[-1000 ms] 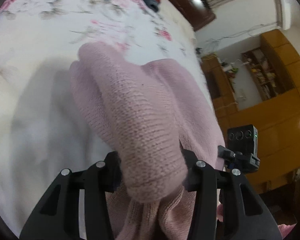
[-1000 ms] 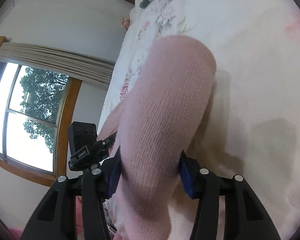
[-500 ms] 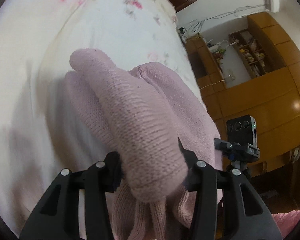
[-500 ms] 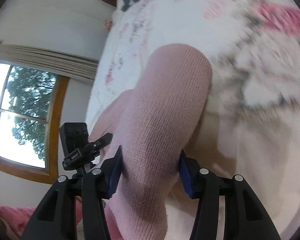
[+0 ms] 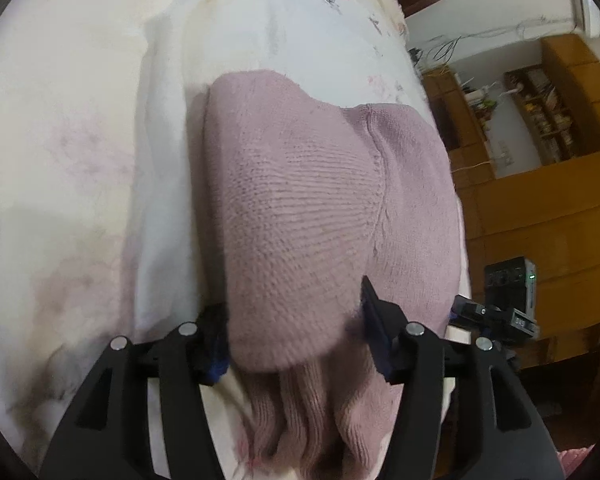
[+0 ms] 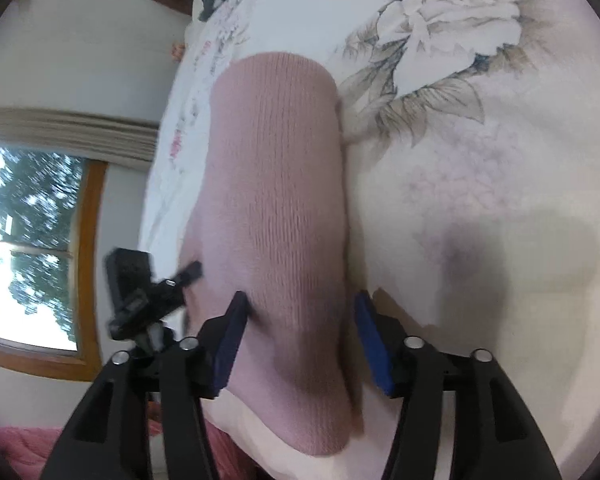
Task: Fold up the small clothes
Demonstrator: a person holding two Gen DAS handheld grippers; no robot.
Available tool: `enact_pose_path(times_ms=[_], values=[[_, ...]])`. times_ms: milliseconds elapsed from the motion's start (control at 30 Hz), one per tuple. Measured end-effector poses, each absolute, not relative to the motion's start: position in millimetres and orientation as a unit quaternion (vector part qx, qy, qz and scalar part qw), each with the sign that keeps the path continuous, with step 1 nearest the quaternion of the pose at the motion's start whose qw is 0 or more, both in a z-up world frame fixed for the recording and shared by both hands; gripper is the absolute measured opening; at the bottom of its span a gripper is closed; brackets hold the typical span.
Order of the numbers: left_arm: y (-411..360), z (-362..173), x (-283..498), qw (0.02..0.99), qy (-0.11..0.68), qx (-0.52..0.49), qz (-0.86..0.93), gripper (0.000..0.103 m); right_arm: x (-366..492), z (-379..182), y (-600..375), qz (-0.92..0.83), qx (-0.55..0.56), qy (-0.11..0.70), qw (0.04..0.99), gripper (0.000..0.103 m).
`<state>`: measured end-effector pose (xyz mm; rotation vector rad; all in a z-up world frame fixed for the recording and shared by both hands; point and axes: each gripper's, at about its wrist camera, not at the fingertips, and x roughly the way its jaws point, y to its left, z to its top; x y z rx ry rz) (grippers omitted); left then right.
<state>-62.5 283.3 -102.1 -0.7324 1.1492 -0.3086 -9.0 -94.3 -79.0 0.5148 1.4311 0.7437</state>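
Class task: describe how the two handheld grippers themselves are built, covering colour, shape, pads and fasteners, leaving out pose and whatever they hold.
Both the left gripper and the right gripper are matte black, with two angular, cut-out finger arms each. Round silver bolt heads sit at the joints. The fingertips carry flat blue pads. No cables, markings, hands or sleeves are visible.

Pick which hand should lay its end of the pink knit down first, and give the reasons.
Hard to separate: both tongs hold the knit folded over the bedsheet. Slightly the left: its view shows the garment's body spread beside its fold, an edge to align with. The right shows only a sleeve-like tube.
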Motion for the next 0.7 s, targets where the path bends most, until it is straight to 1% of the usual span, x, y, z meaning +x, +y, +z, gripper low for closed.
enact_pose_path(times_ms=[133,267,367,433,467,500,533,567,600,700], values=[[275,-66,-85,0.804,0.524,-0.261,-0.104,0.056,-26,-77,-90,0.327,0.186,0.643,0.667,0.058],[245,-29,-107,0.835,0.502,-0.194,-0.113,0.058,-46,-76,-78,0.331,0.162,0.649,0.665,0.058],[220,-22,-112,0.841,0.500,-0.164,-0.124,0.061,-56,-80,-67,0.330,0.158,0.655,0.662,0.058],[211,-33,-115,0.838,0.512,-0.147,-0.123,0.061,-63,-87,-67,0.322,0.152,0.660,0.661,0.058],[207,-40,-113,0.833,0.522,-0.141,-0.116,0.060,-65,-89,-67,0.319,0.150,0.662,0.662,0.056],[206,-48,-108,0.827,0.533,-0.139,-0.107,0.059,-69,-91,-66,0.315,0.152,0.665,0.660,0.048],[208,-56,-108,0.824,0.540,-0.138,-0.100,0.059,-70,-92,-66,0.311,0.153,0.667,0.660,0.046],[209,-64,-105,0.821,0.548,-0.137,-0.090,0.059,-71,-91,-65,0.308,0.153,0.665,0.663,0.040],[212,-75,-102,0.812,0.560,-0.144,-0.080,0.060,-71,-89,-65,0.308,0.153,0.663,0.665,0.037],[220,-92,-103,0.800,0.570,-0.170,-0.074,0.062,-77,-89,-69,0.301,0.146,0.667,0.666,0.033]])
